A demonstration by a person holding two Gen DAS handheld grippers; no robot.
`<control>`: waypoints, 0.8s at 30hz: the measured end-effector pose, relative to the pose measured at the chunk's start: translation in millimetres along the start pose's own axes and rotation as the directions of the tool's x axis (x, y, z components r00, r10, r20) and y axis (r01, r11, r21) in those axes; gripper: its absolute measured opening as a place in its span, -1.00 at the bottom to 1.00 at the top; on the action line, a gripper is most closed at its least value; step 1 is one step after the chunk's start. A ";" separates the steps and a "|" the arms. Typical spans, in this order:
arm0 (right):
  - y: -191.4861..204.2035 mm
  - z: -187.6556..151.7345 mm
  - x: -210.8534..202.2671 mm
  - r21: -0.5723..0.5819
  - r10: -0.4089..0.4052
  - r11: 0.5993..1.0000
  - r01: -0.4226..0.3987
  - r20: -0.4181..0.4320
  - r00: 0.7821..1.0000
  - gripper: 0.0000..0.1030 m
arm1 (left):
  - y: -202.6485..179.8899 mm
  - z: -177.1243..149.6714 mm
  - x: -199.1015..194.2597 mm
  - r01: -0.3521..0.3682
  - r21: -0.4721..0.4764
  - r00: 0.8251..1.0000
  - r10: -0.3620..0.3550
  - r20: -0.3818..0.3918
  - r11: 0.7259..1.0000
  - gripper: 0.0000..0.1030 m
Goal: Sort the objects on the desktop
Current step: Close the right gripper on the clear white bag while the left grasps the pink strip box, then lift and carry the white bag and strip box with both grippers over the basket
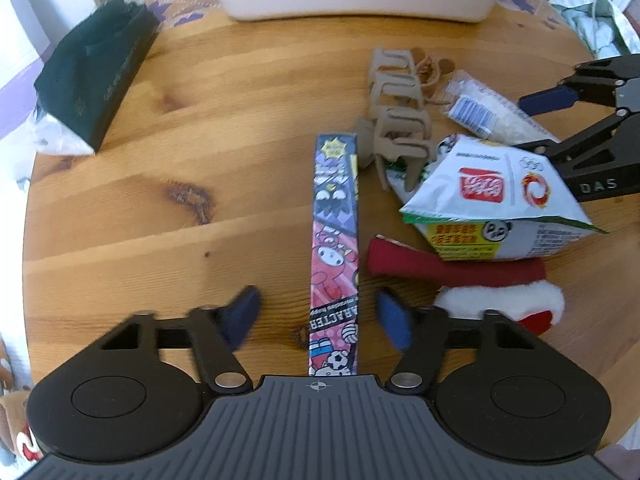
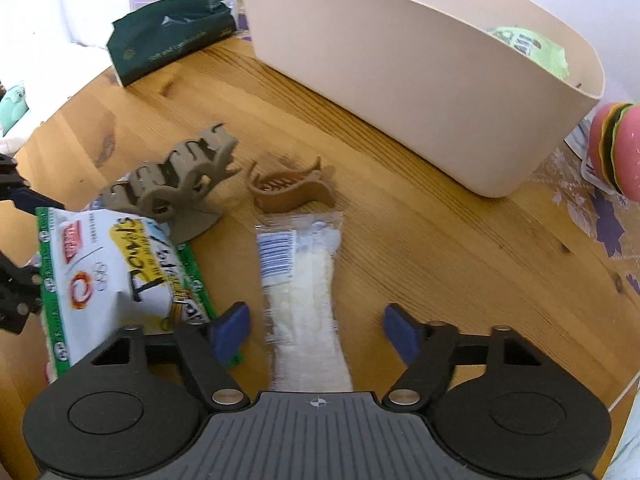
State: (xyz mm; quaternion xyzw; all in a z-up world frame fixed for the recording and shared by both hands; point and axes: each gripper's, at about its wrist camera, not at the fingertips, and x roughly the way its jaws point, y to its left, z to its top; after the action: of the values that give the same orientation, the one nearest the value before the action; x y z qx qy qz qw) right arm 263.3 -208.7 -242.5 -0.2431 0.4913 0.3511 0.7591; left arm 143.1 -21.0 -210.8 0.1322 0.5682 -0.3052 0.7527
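We see left gripper jaws spread astride cartoon box, pads clear; box near end hidden. Right gripper jaws spread astride clear packet, untouched. Beyond, bin, contents mostly hidden.

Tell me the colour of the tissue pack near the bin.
Dark green tissue pack, clearest in the right wrist view.
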 end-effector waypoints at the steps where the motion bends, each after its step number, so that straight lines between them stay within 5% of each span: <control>1: 0.5 0.6 -1.1 -0.002 0.001 1.000 -0.001 0.002 1.000 0.03 | -1.3 1.1 -1.4 0.002 0.006 1.000 -0.002 0.004 1.000 -0.18; 4: 1.4 2.0 -4.5 0.001 0.002 1.000 -0.002 -0.004 1.000 -0.41 | -0.9 3.0 -1.9 0.002 -0.040 1.000 -0.002 0.016 0.999 -0.55; 24: -9.3 -21.1 -62.7 0.113 0.022 0.993 -0.029 0.059 0.998 -0.50 | 18.3 -5.3 -34.5 -0.019 -0.165 0.993 0.038 0.109 0.986 -0.56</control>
State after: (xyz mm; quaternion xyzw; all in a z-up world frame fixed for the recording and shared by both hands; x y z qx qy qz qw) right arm 241.4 -248.1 -193.2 -0.1827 0.4914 0.3391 0.7811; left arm 144.3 6.9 -182.9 0.0610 0.5463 -0.2537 0.7959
